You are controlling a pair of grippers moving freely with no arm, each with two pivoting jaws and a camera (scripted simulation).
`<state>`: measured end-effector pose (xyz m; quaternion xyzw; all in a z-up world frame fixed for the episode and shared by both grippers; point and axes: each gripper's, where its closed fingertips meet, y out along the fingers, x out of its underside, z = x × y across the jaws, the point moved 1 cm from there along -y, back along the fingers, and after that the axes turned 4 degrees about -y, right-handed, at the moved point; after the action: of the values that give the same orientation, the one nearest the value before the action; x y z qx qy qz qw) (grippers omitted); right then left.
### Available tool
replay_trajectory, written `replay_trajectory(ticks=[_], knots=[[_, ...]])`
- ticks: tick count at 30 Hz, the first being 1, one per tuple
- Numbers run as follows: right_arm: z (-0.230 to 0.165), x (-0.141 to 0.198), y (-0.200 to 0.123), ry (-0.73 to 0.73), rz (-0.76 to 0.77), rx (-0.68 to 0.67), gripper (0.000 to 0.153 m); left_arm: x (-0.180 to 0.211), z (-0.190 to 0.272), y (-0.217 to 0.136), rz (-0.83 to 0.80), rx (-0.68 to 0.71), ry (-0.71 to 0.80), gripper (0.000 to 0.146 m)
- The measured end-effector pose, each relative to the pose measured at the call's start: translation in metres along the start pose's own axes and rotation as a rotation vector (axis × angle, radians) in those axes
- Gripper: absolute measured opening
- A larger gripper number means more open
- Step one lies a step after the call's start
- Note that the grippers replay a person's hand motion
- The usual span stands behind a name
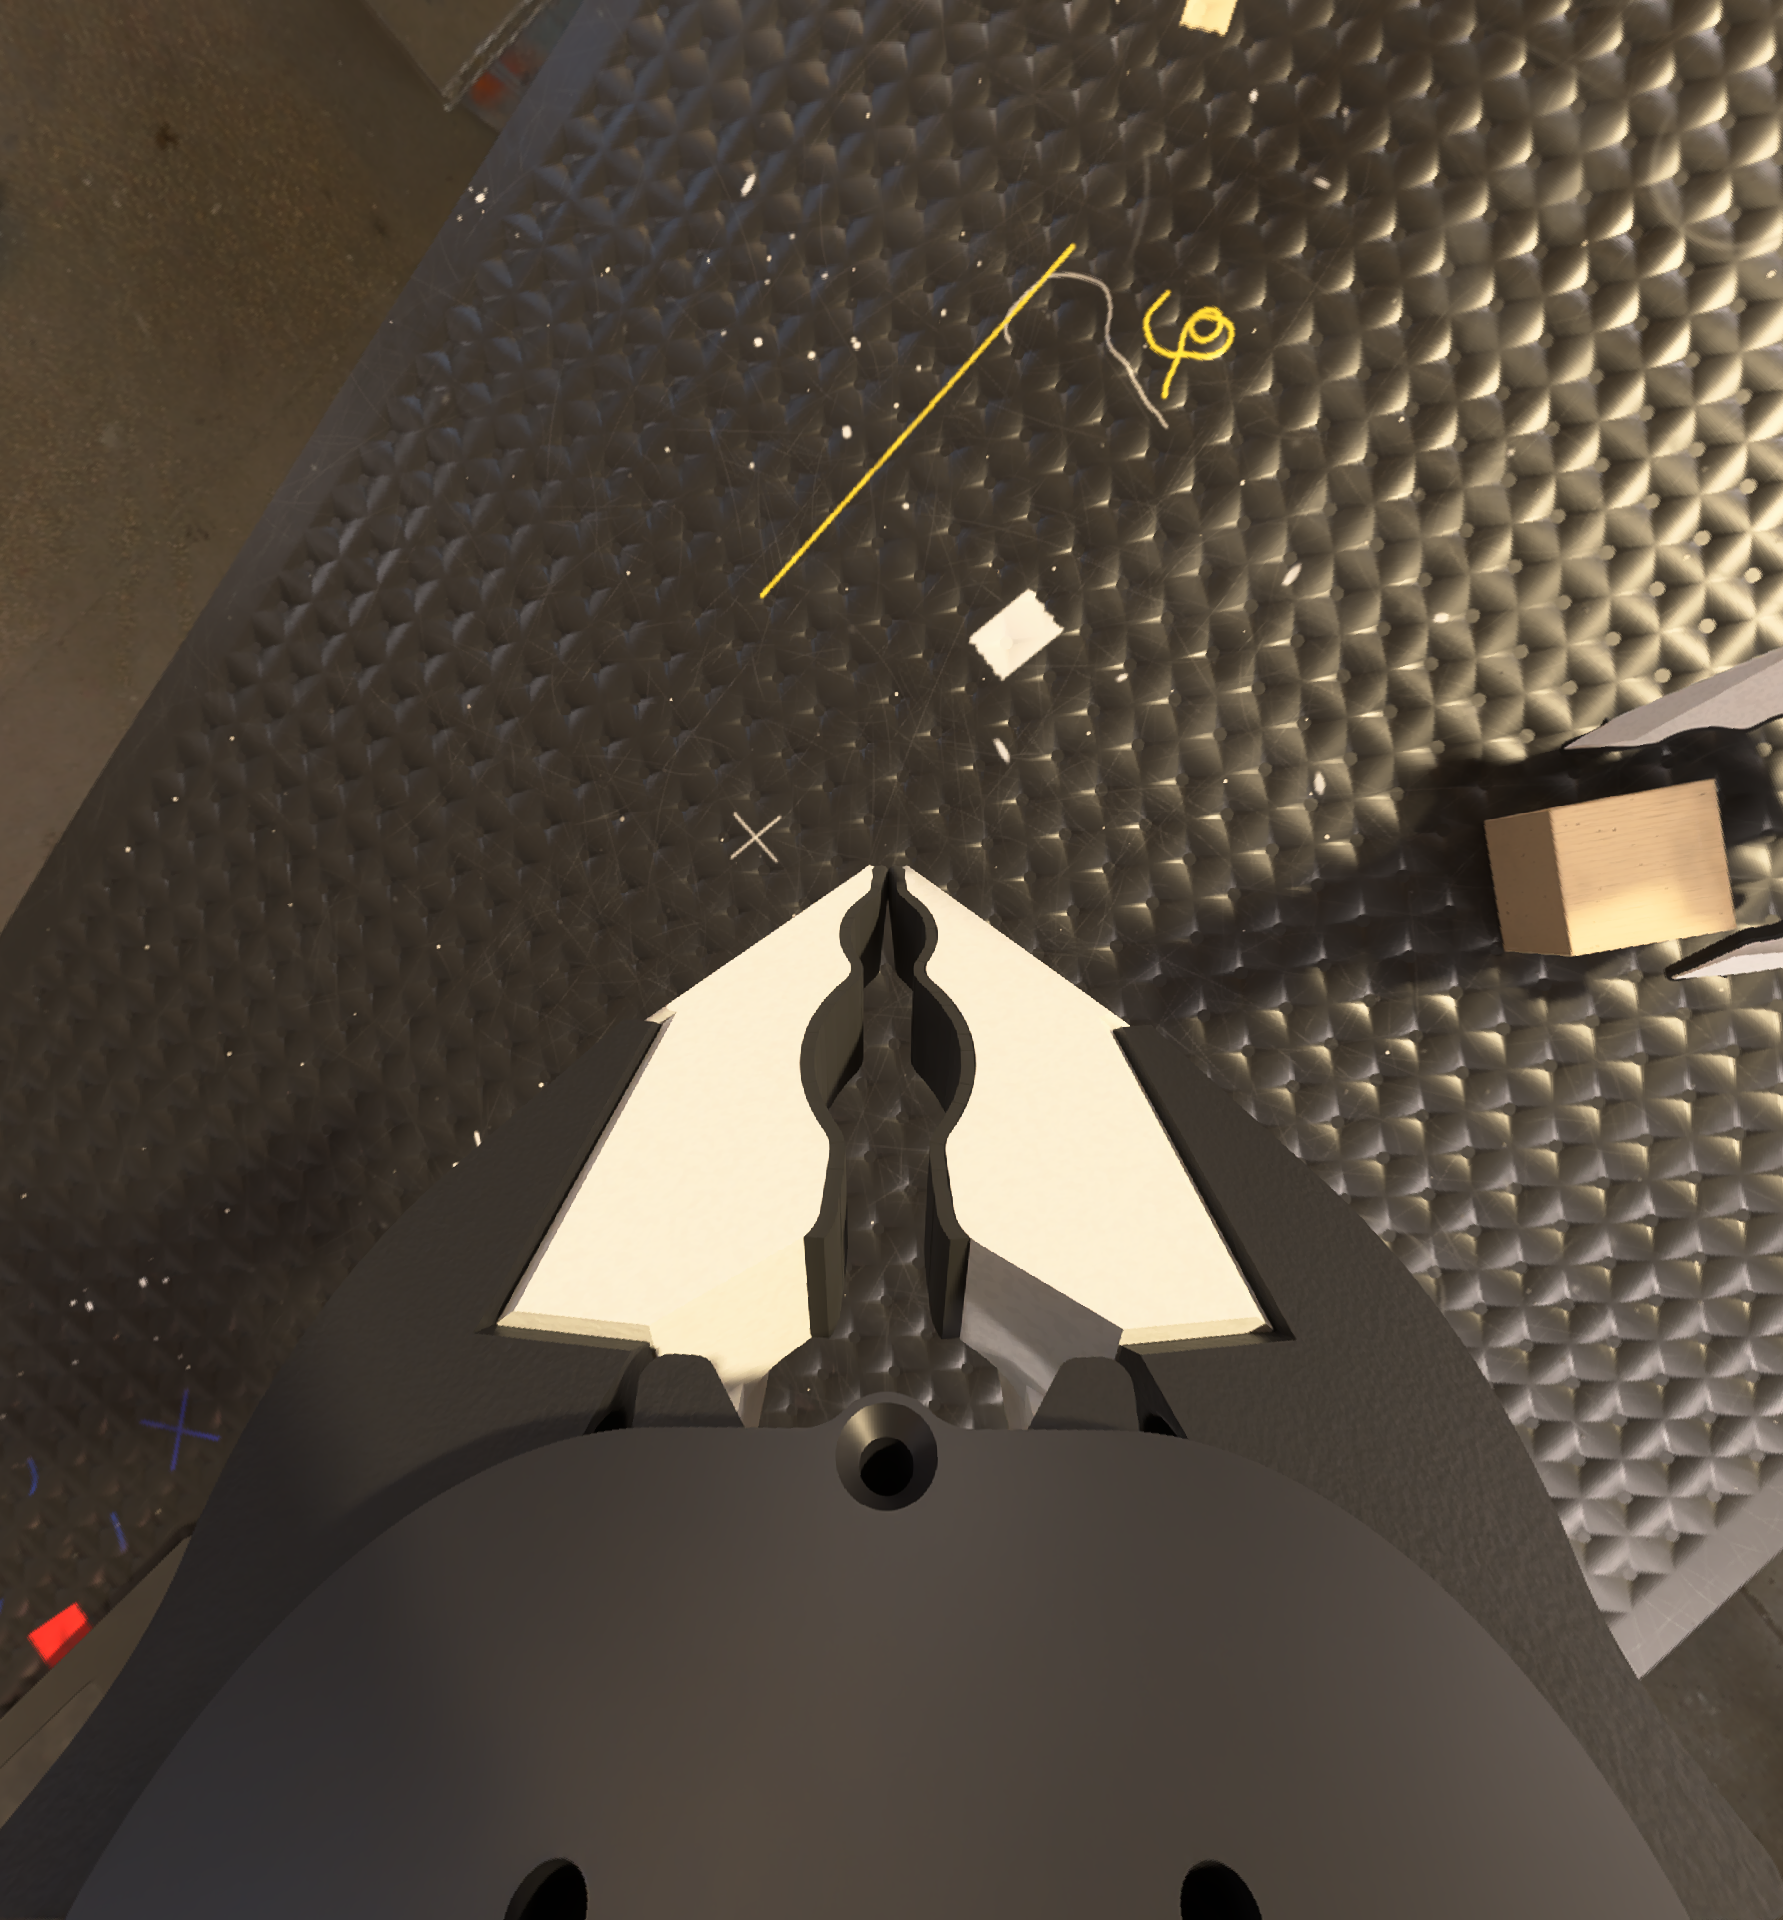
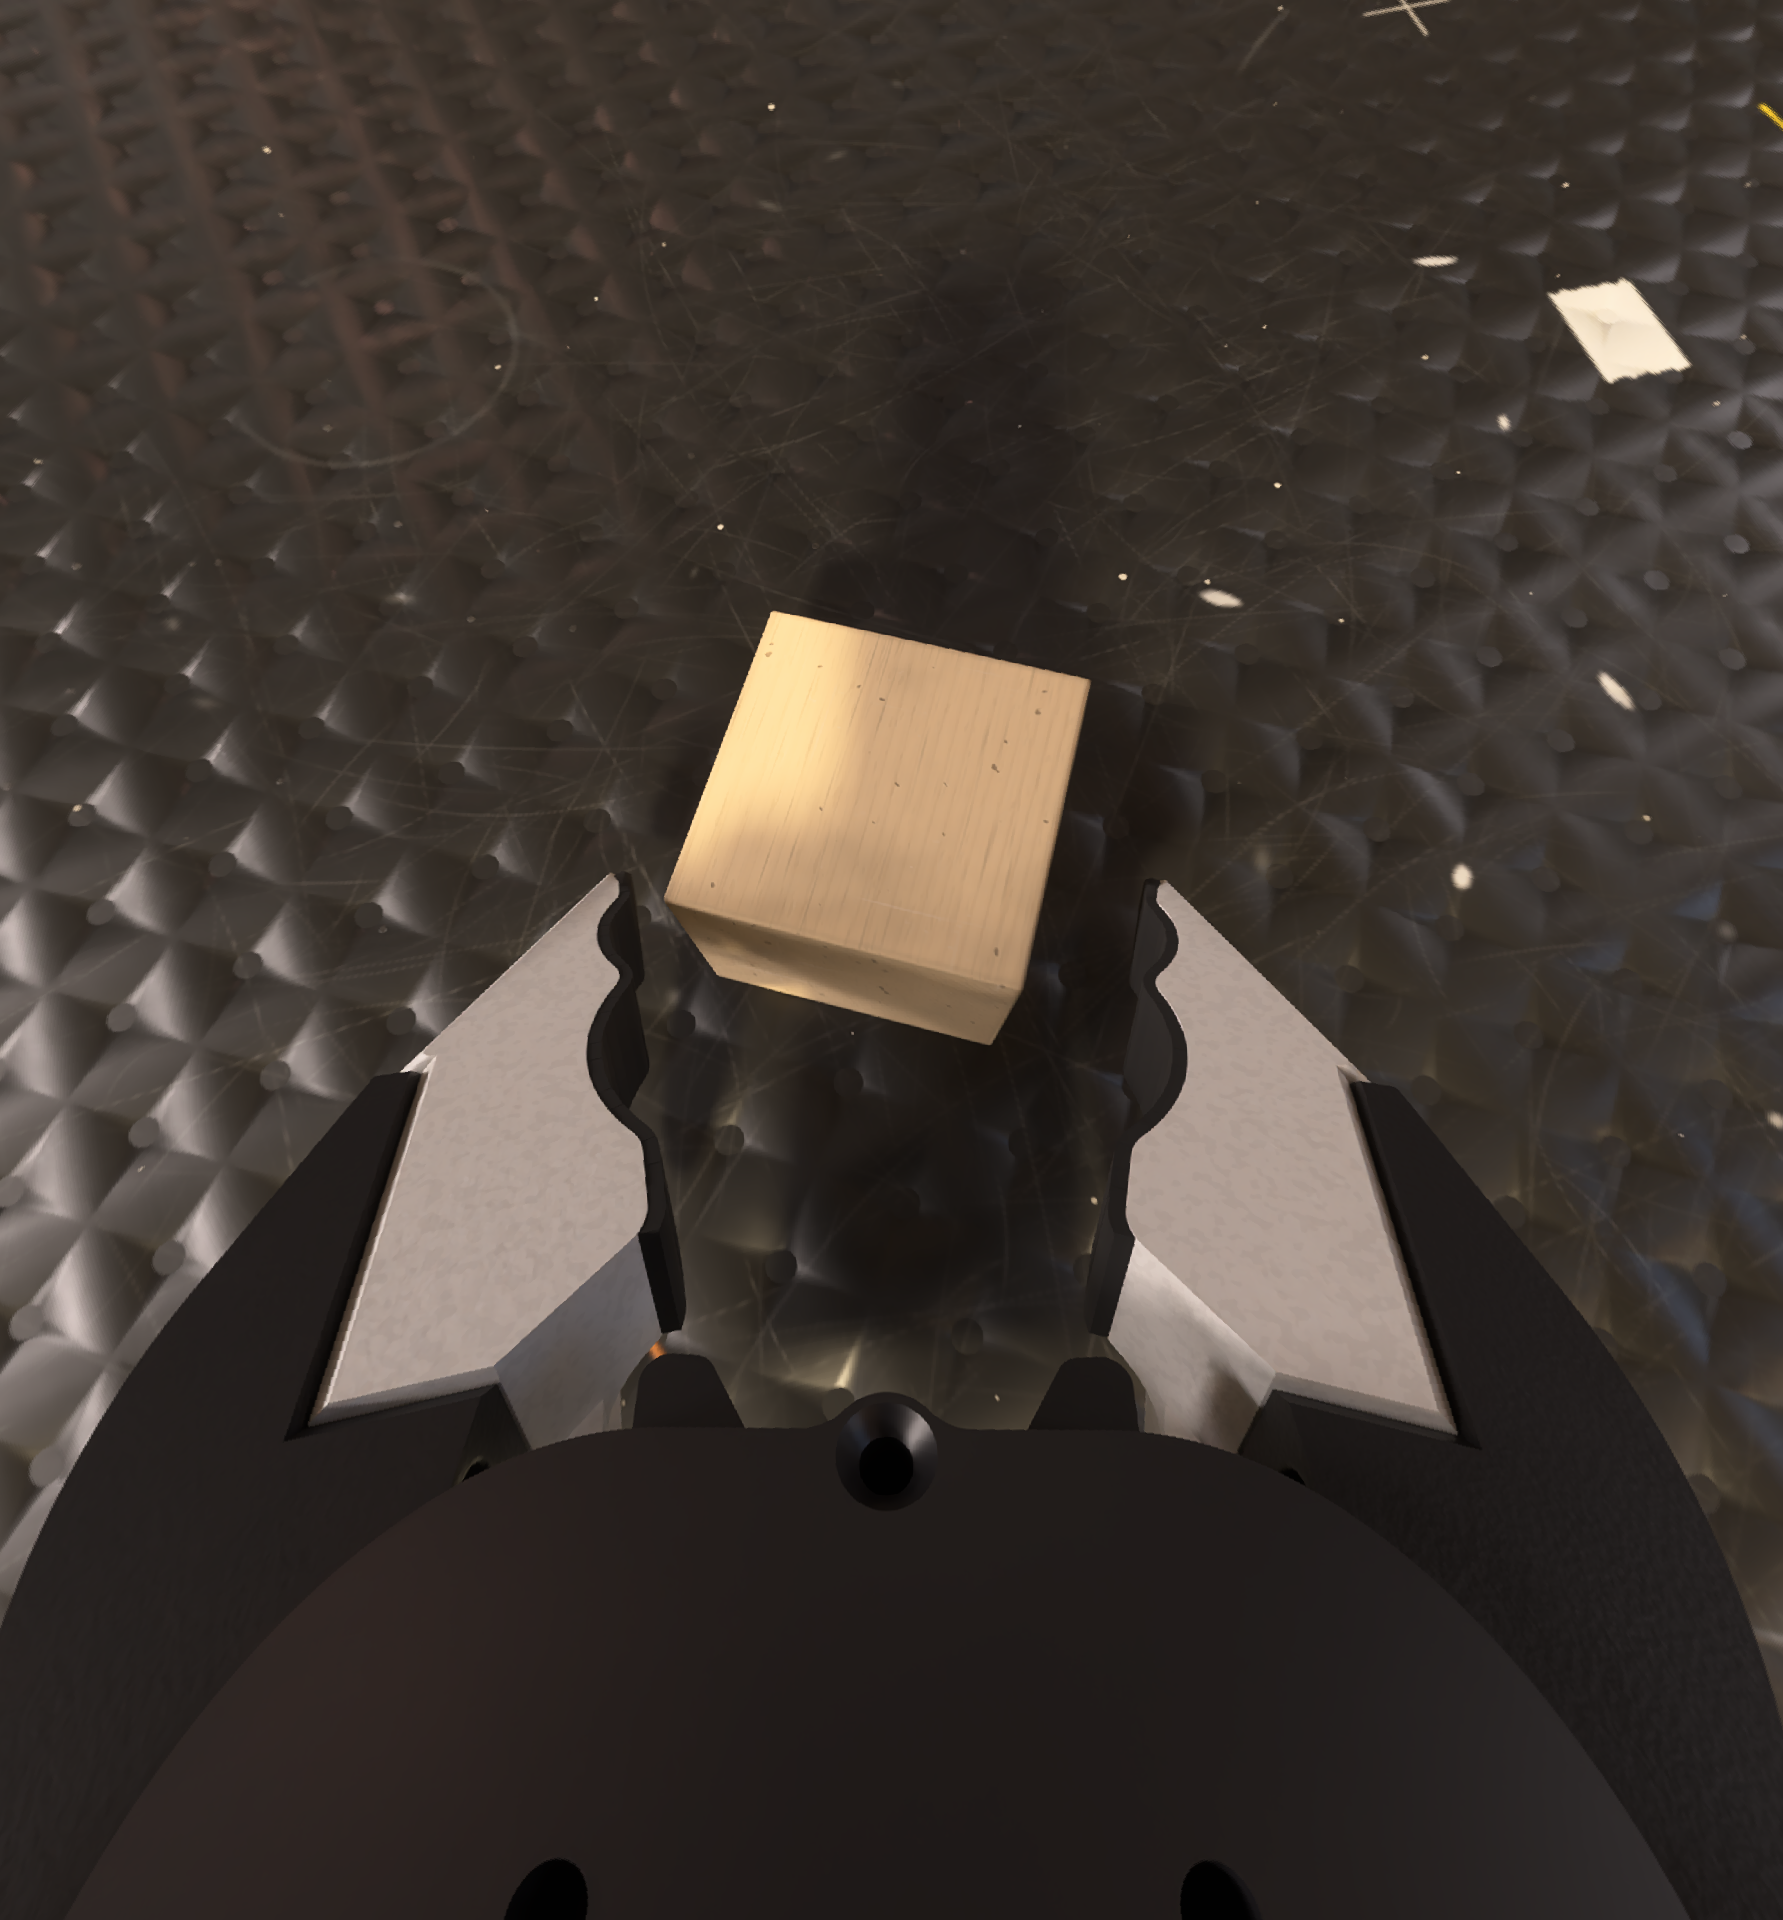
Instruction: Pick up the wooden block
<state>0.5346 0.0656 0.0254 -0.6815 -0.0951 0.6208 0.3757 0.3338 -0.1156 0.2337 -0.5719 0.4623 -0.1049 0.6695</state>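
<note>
The right gripper (image 2: 887, 904) has its jaws spread wide, the pale fingers with dark wavy pads standing either side of a gap broader than the small light-coloured wooden block (image 2: 882, 821) just ahead of them. The block sits on the dark, embossed metal-look surface (image 2: 243, 727), turned a little askew to the jaws, so that its near left corner lies close to the left fingertip while its right side is farther from the right one; nothing is touching it yet as far as I can tell. The step in hand looks like the final approach before the grasp. To do it well, the right gripper should probably advance until the block's flanks lie between the pads, twist slightly to square the pads with two opposite faces, and only then close; closing on a diagonal risks the block pivoting or squirting out. The left gripper (image 1: 882, 878) has its jaws pressed together on nothing and points at bare surface well apart from the block (image 1: 1609, 868), which shows at the right edge of its view between the other gripper's fingers. Farther out lie a white paper scrap (image 1: 1017, 632), a thin yellow line (image 1: 918, 421) and a small red piece (image 1: 58, 1631), none in the way.
</note>
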Motion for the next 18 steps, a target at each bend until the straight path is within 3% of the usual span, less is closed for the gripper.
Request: replay_trajectory(ticks=[2, 4, 11, 18], knots=[[0.0, 0.001, 0.005, 0.006, -0.007, 0.019, 0.089, 0.0, 0.0, 0.0, -0.017, -0.02, 0.01, 0.0], [0.001, 0.001, 0.008, 0.03, -0.007, 0.041, 0.07, 0.0, 0.0, 0.0, -0.034, -0.048, 0.031, 0.0], [0.025, -0.009, -0.003, 0.185, 0.007, 0.199, 0.07, -0.001, 0.0, 0.0, -0.068, -0.058, 0.03, 0.0], [0.055, -0.067, -0.026, 0.235, 0.066, 0.333, 0.07, -0.001, 0.001, 0.0, -0.074, -0.076, 0.023, 0.0]])
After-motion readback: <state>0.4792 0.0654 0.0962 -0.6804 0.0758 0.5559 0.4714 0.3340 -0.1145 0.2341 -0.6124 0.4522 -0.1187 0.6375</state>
